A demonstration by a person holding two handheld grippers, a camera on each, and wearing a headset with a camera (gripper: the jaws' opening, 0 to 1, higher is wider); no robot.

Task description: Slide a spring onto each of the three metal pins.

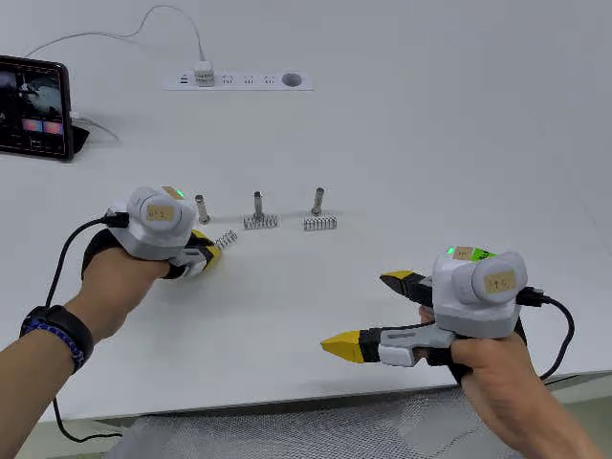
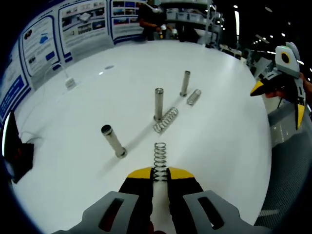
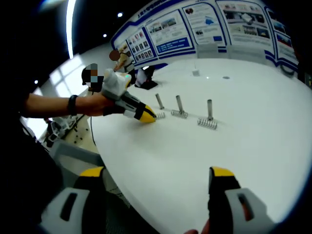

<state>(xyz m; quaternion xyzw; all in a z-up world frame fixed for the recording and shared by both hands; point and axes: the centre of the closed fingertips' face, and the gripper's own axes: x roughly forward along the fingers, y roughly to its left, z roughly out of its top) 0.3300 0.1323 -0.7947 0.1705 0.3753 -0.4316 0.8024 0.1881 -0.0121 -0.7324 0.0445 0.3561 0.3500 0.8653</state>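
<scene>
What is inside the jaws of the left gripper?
A spring, held by its near end and sticking out forward, not yet on the nearest pin. The yellow tips of the left gripper are shut on it; how deep the end sits between them is covered.

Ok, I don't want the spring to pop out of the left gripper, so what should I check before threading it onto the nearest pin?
1. Spring clamped in left gripper: ok, held by one end.
2. Nearest pin standing and bare: ok.
3. Spring lined up over that pin's top: not ok, it sits low beside it.
4. Right gripper out of the way: ok, open, far off.
5. Grip firm enough: cannot tell.
</scene>
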